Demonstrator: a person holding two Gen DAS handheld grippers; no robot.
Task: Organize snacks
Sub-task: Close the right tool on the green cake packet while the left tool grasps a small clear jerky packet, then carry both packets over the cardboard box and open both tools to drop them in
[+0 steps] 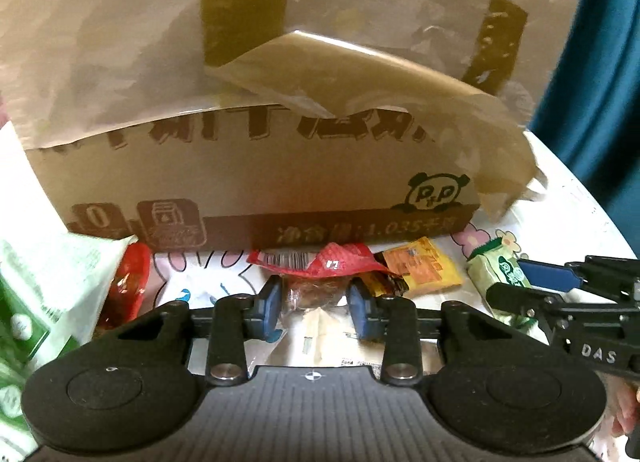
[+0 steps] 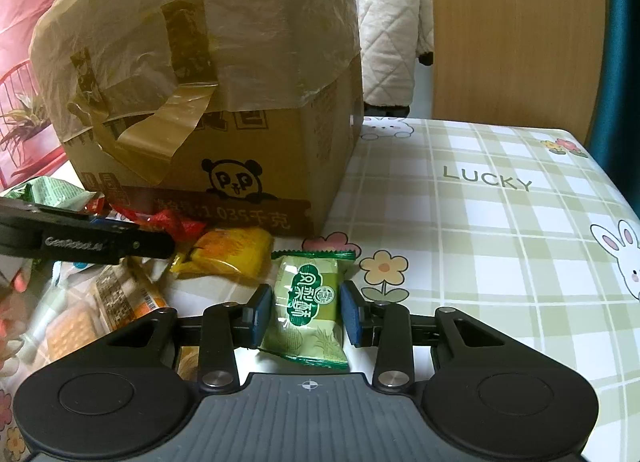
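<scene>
In the left wrist view my left gripper (image 1: 314, 308) sits low over the snack pile, its blue pads against both sides of a brown snack in a clear wrapper (image 1: 308, 294). A crumpled red wrapper (image 1: 332, 258) and a yellow-orange packet (image 1: 428, 268) lie just beyond it. In the right wrist view my right gripper (image 2: 307, 313) is shut on a green packet (image 2: 310, 302) that rests on the tablecloth. The same green packet (image 1: 494, 268) and right gripper (image 1: 532, 288) show at the right of the left wrist view. The left gripper (image 2: 152, 236) reaches in from the left over the pile.
A taped cardboard box (image 2: 256, 150) with a panda logo stands right behind the snacks. Green packs (image 1: 36, 302), a red packet (image 1: 128, 286) and a biscuit pack (image 2: 76, 322) crowd the left. The plaid tablecloth (image 2: 500, 262) stretches right; a wooden board (image 2: 520, 42) stands behind.
</scene>
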